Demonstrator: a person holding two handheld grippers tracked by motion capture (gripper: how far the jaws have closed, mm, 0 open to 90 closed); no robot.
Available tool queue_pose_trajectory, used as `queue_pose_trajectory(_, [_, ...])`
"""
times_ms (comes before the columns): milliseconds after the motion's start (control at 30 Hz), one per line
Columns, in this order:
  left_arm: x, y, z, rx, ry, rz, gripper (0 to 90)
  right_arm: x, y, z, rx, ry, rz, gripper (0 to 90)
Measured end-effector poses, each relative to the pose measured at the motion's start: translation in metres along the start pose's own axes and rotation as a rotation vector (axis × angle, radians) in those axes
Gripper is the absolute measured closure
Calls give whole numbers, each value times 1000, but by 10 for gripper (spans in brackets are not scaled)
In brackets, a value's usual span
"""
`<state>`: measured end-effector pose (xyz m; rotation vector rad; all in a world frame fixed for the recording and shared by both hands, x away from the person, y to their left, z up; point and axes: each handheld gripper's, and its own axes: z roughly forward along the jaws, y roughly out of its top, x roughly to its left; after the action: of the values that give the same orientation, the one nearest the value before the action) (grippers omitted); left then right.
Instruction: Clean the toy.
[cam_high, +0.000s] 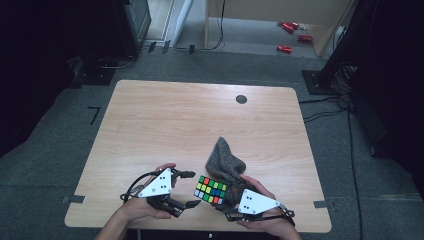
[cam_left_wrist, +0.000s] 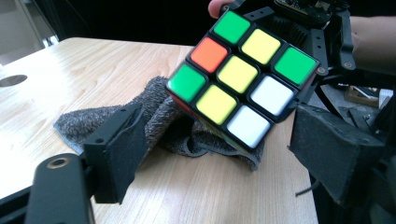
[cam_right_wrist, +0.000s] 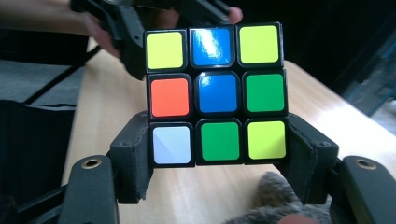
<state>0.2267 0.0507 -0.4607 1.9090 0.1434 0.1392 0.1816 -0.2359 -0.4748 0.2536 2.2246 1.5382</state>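
A scrambled colour cube (cam_high: 211, 190) is held off the wooden table (cam_high: 165, 125) near its front edge. My right gripper (cam_high: 223, 201) is shut on it. In the right gripper view the pads (cam_right_wrist: 135, 156) press the bottom row of the cube (cam_right_wrist: 217, 93) from both sides. My left gripper (cam_high: 192, 189) stands open just left of the cube. In the left gripper view its jaws are spread with nothing between them, and the cube (cam_left_wrist: 240, 79) hangs tilted just ahead. A grey cloth (cam_high: 225, 160) lies crumpled on the table behind and under the cube.
A small dark round disc (cam_high: 241, 99) sits at the table's far right. Bare wood stretches across the far and left parts of the table. Red cans (cam_high: 290, 30) lie on the floor beyond, and dark stands flank the table.
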Motion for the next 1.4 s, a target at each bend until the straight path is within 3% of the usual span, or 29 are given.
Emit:
queue_pose_trajectory(133, [-5,-2,2,-4,-23,53,265,-1,0,0,0,44,13,348])
queue_pose_trajectory(400, [-13,-6,8,12,-30,132,258,2,0,3,25,106,13,348])
queue_pose_trajectory(567, [-16,-7,9,18,-37,158,277,0,-2,1,26,143,42,348])
queue_pose_trajectory(767, [-19,-5,9,14,-71,162,293,-3,-3,-2,21,206,101,348])
queue_pose_trajectory(933, [-28,-3,18,59,-91,208,284,2,-1,2,56,247,75,348])
queue_pose_trajectory(1100, [-23,-4,16,56,-99,189,328,-1,-2,0,41,240,93,348])
queue_pose_trajectory(1400, [-20,-4,16,61,-99,178,332,-2,-3,1,36,230,103,346])
